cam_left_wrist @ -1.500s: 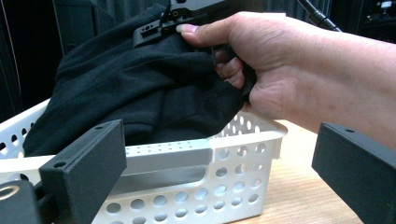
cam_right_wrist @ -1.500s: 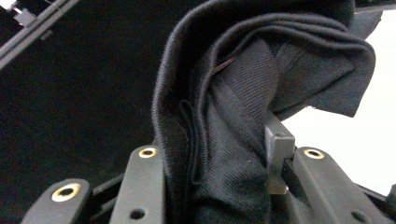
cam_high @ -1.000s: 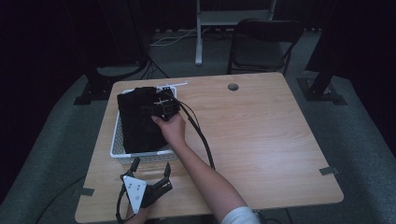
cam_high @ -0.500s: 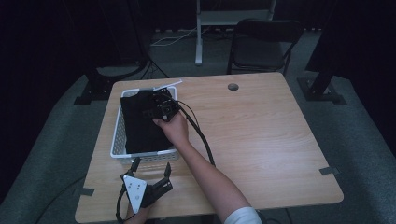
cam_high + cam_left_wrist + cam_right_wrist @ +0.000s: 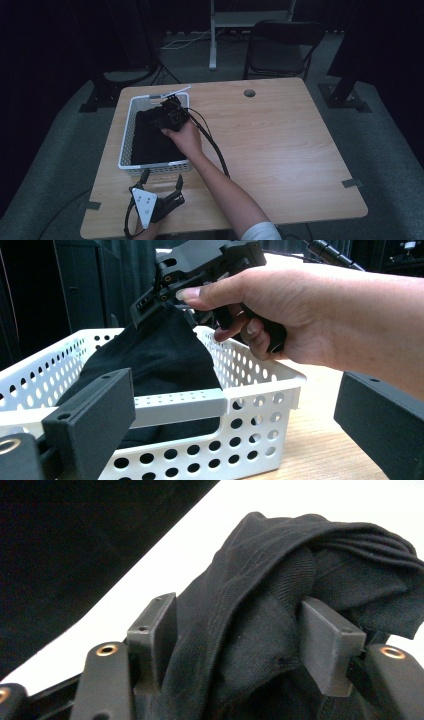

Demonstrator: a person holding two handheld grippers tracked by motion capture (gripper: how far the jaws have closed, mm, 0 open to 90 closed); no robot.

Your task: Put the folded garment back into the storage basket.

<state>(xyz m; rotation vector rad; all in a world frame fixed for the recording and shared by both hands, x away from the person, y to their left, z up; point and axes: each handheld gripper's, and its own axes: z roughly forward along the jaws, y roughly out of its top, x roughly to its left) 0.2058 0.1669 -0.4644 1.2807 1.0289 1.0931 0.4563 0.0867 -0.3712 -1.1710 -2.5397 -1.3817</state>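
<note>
Currently the right gripper (image 5: 167, 107) is over the white perforated basket (image 5: 129, 131) at the left of the worktop (image 5: 280, 150), with a black garment (image 5: 150, 137) bunched between its jaws. In the right gripper view the cloth (image 5: 260, 630) fills the gap between the two black pads, which press on a thick fold from both sides; the jaws stand partly apart only because the bundle keeps them so. Judged state: pinching the garment, not fully pressed together.

The left gripper view shows the fabric (image 5: 160, 355) drawn up into a peak under the right gripper (image 5: 170, 295), while the rest of it lies inside the basket (image 5: 260, 390). So the garment is mostly in the basket, with one part raised just above the rim. The grip near the top of the heap looks chosen to lift the cloth clear of the basket walls, or to lower it in without snagging; which of the two cannot be told from this moment.

The left gripper (image 5: 162, 182) sits low near the front edge of the worktop, just in front of the basket's near wall, jaws spread wide and holding nothing. In its own view the two pads frame the basket wall without touching it. Likely kept there to steady the basket if it slides.
</note>
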